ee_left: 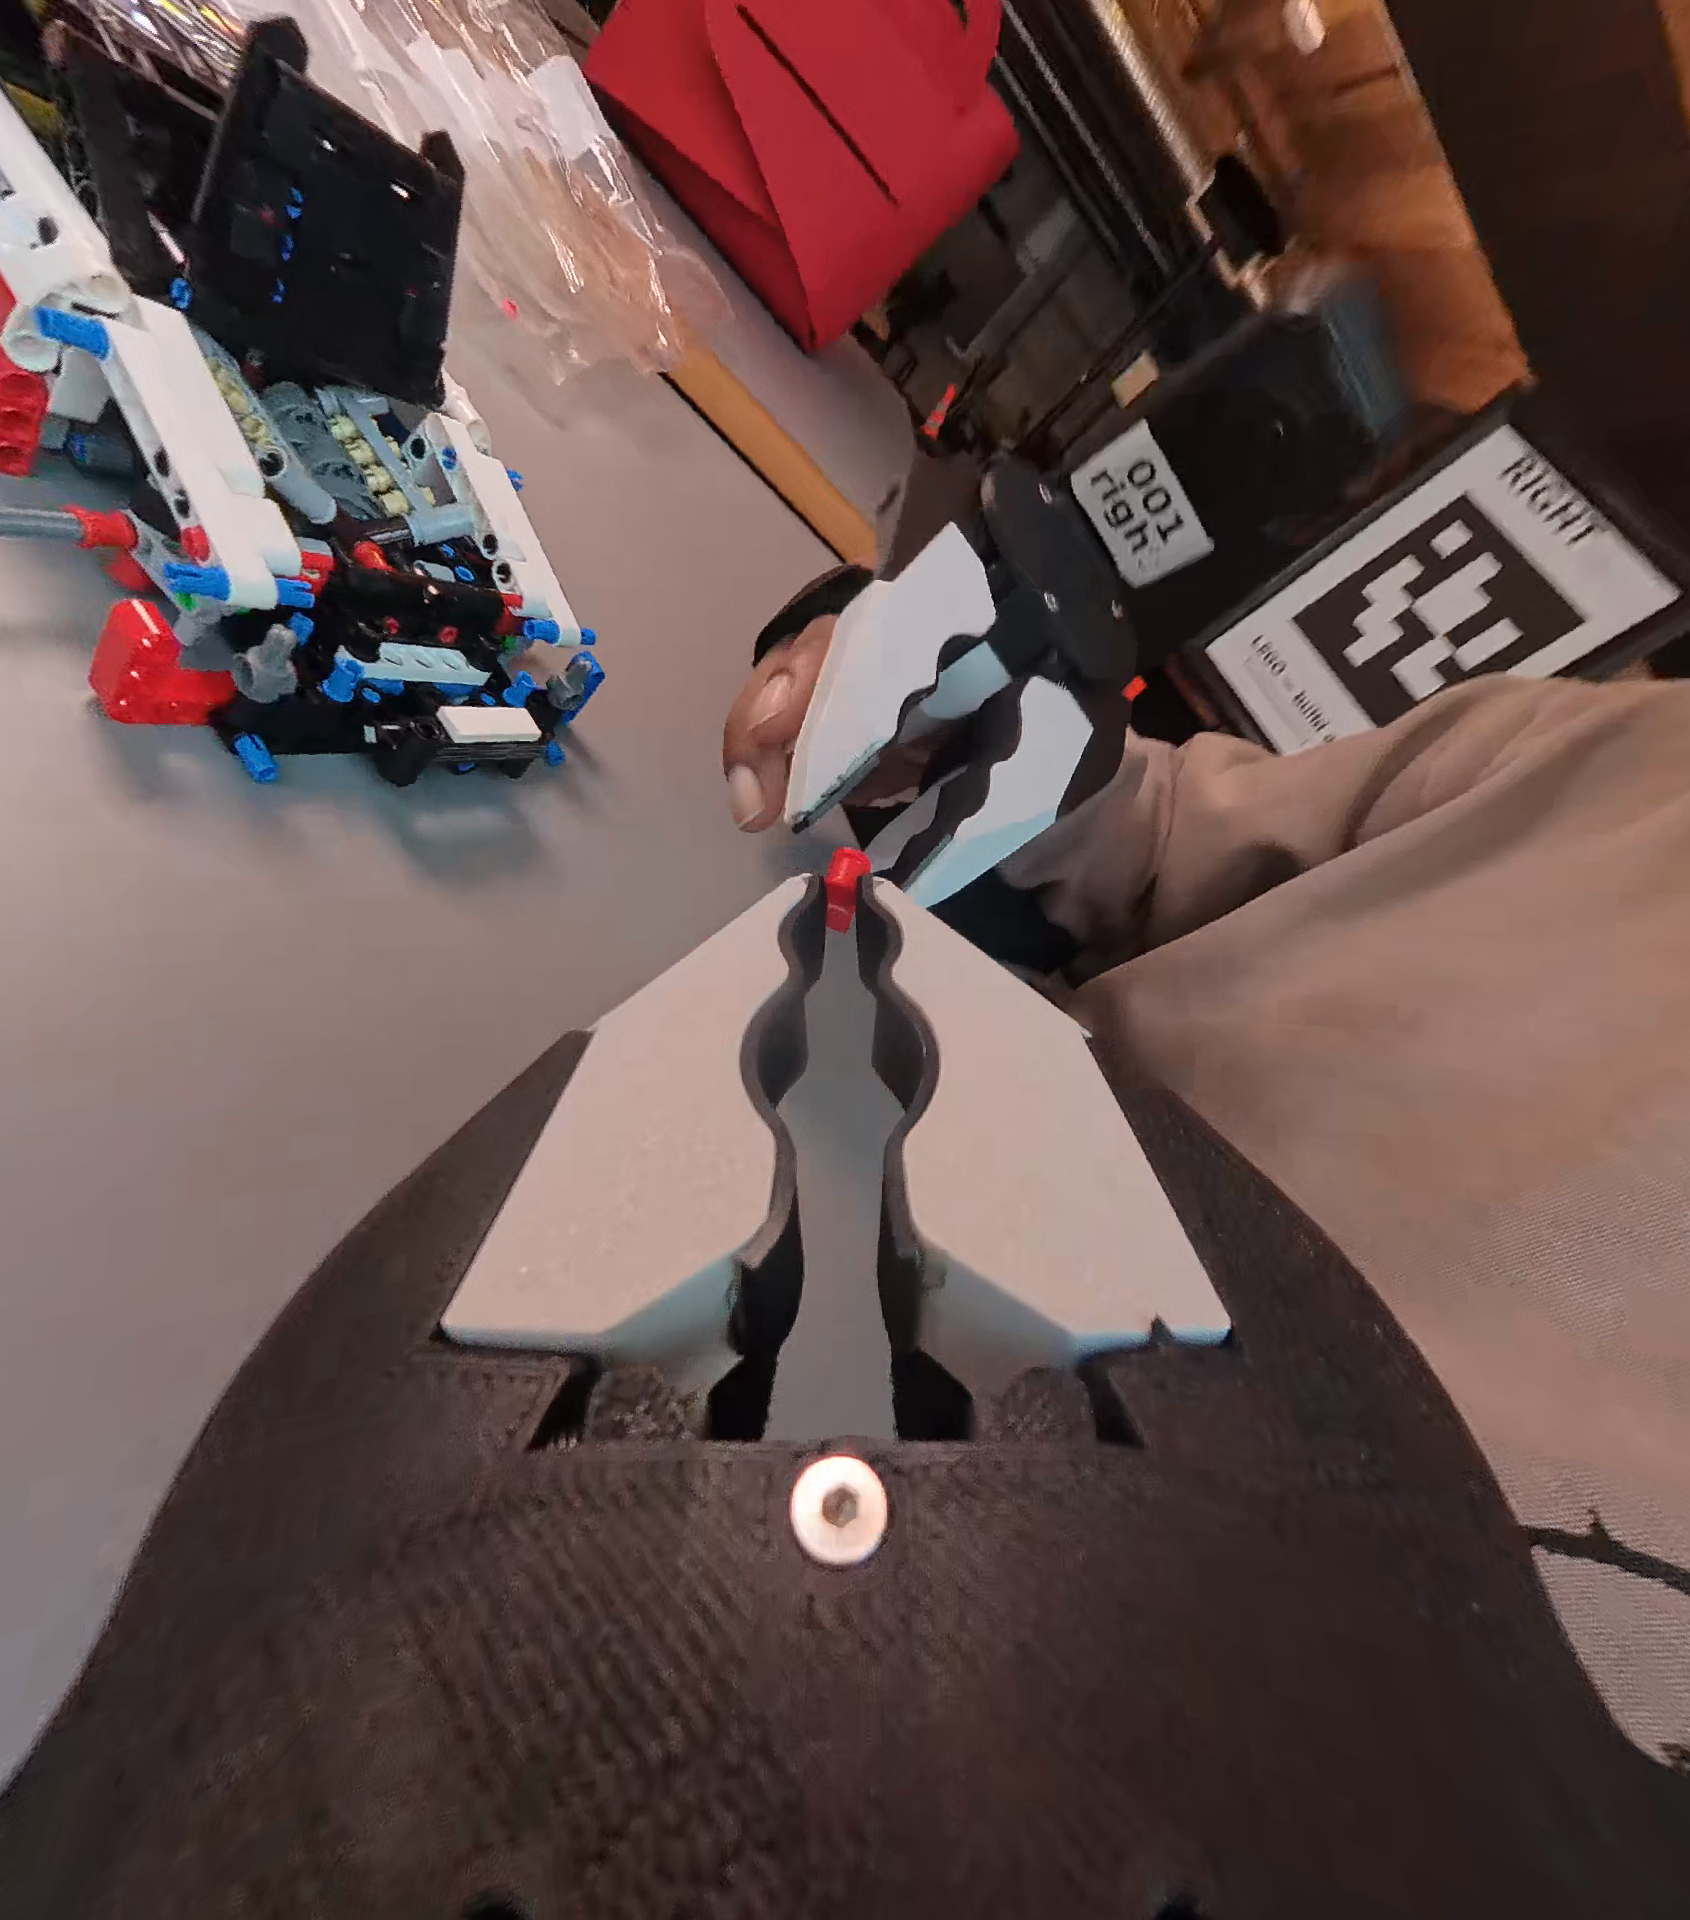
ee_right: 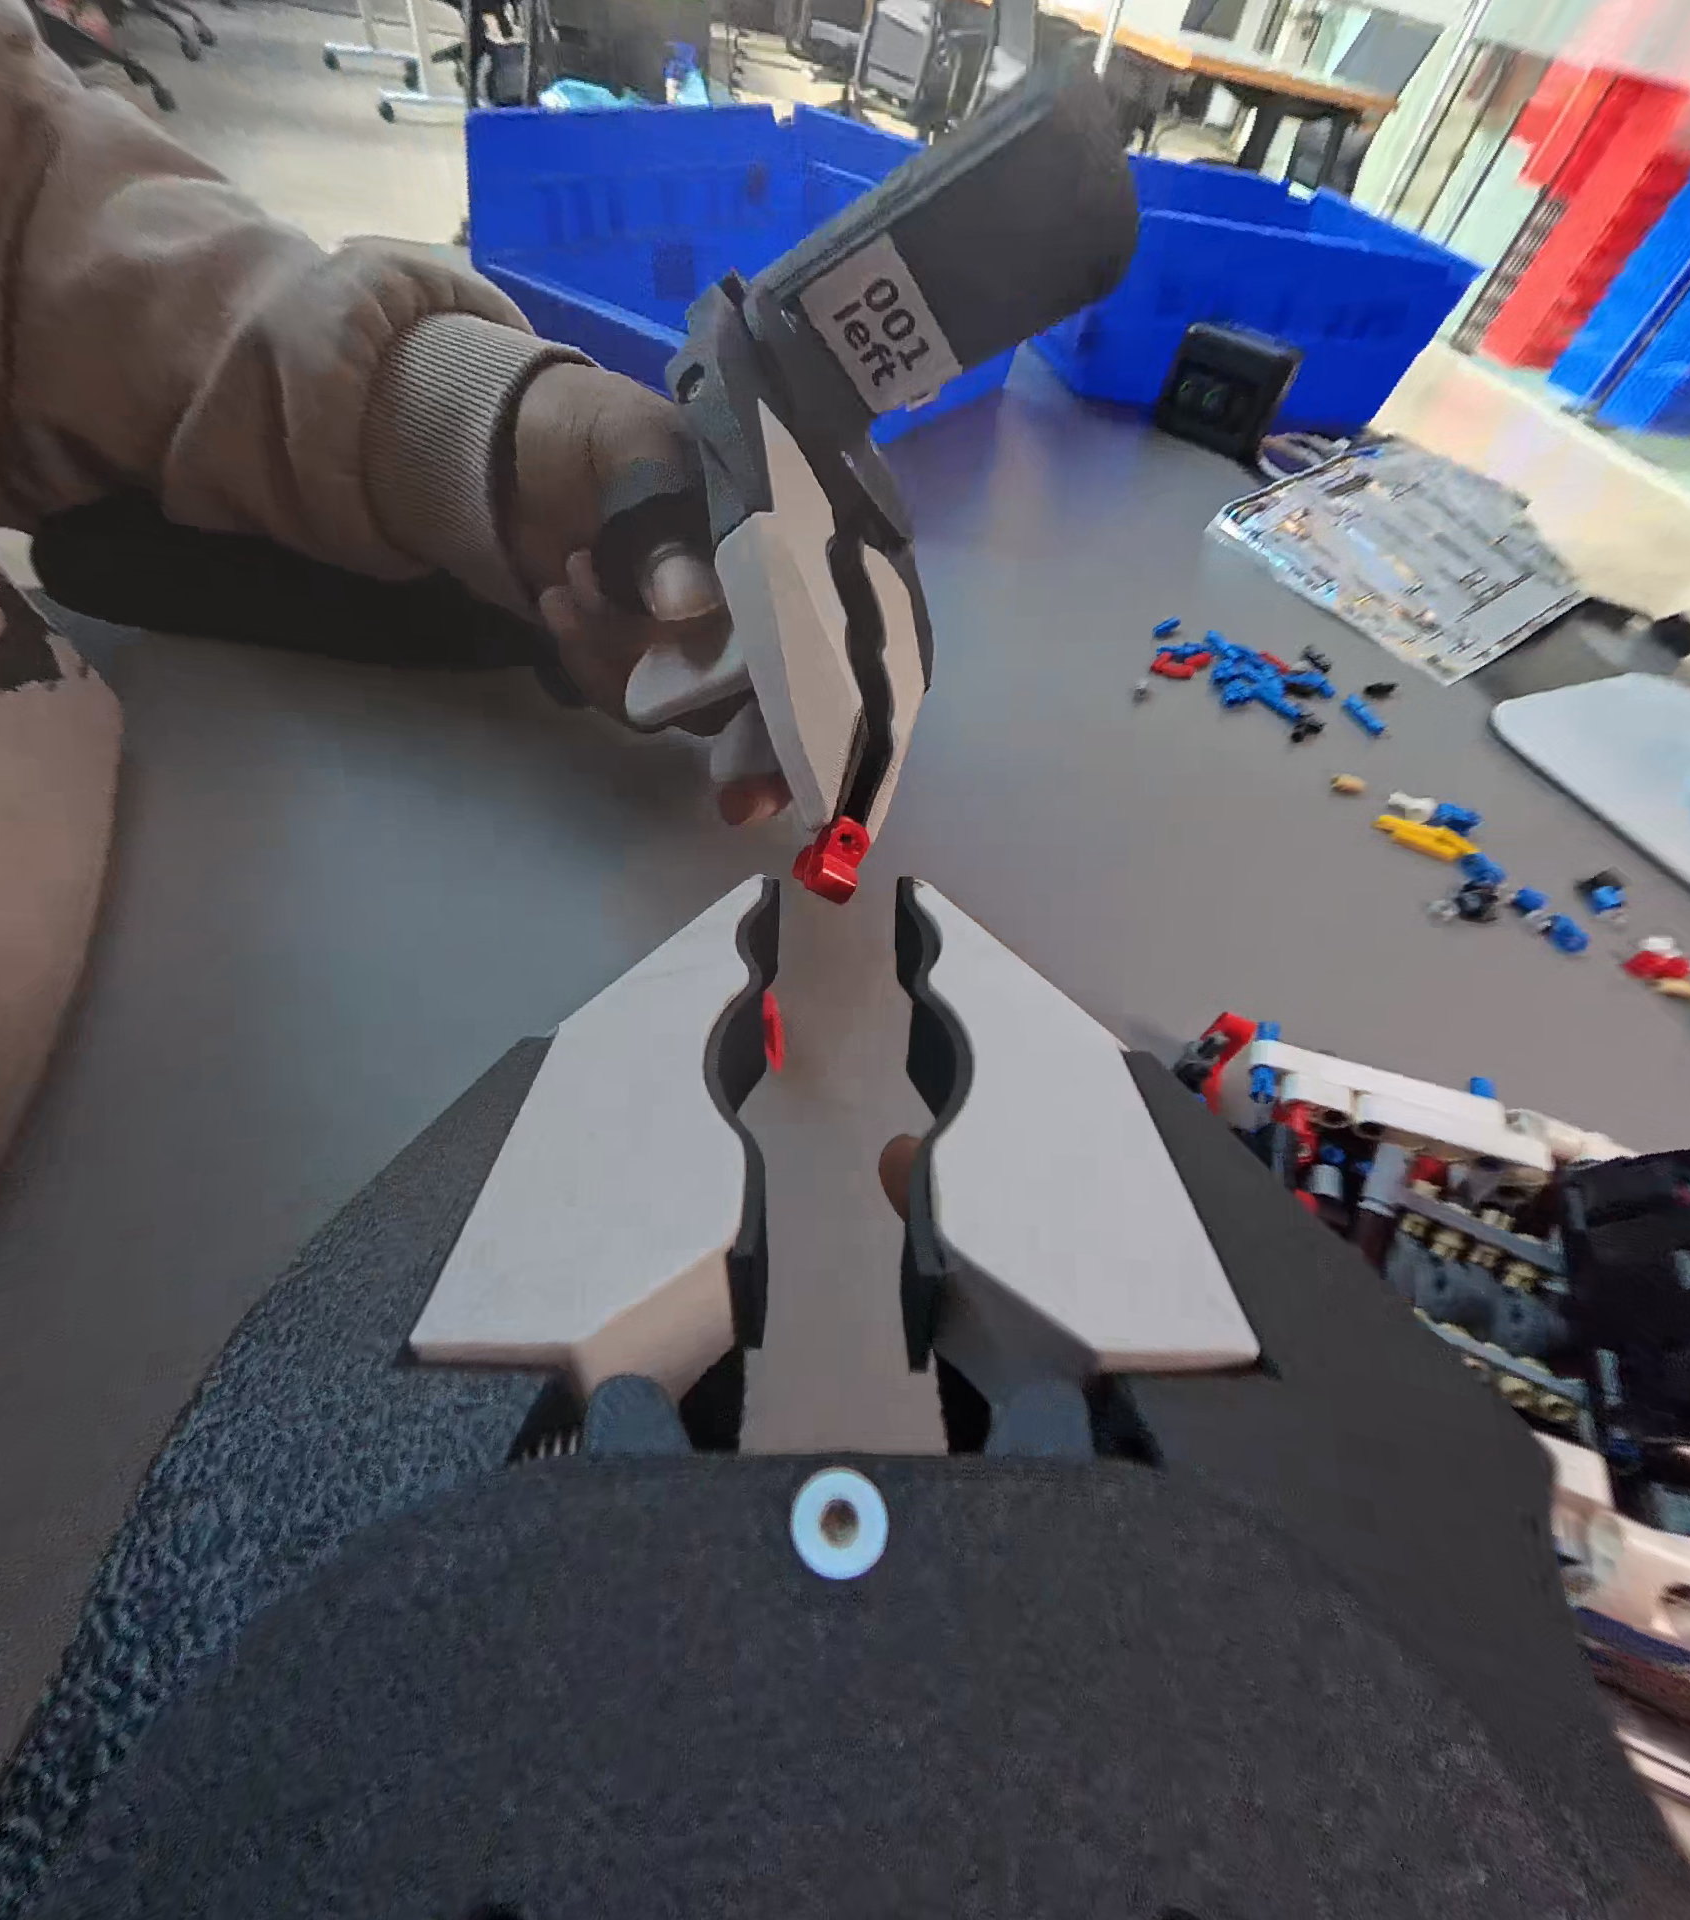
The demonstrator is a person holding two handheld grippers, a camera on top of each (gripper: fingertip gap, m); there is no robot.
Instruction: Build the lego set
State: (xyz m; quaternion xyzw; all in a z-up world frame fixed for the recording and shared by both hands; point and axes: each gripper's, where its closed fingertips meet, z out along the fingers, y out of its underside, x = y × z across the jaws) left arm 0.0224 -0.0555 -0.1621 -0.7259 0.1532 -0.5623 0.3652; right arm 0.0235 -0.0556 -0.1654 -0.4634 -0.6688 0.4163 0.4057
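My left gripper [ee_left: 841,894] is shut on a small red lego connector [ee_left: 845,883], held by its tips above the grey table [ee_left: 145,1039]. My right gripper [ee_right: 839,888] is open, its tips just short of that red connector [ee_right: 830,857], which hangs from the left gripper [ee_right: 851,821] facing it. The right gripper also shows in the left wrist view [ee_left: 856,847], tips open beside the piece. A second small red bit [ee_right: 771,1029] shows by the right gripper's left finger; I cannot tell what it rests on. The half-built white, black and red lego model [ee_left: 332,582] stands to the left.
Loose blue, red and yellow lego pieces [ee_right: 1246,675] lie scattered on the table, with an instruction booklet [ee_right: 1392,551] behind them. Blue bins [ee_right: 675,208] stand at the back. A red box [ee_left: 799,156] and clear plastic bags [ee_left: 592,260] lie beyond the model [ee_right: 1443,1174].
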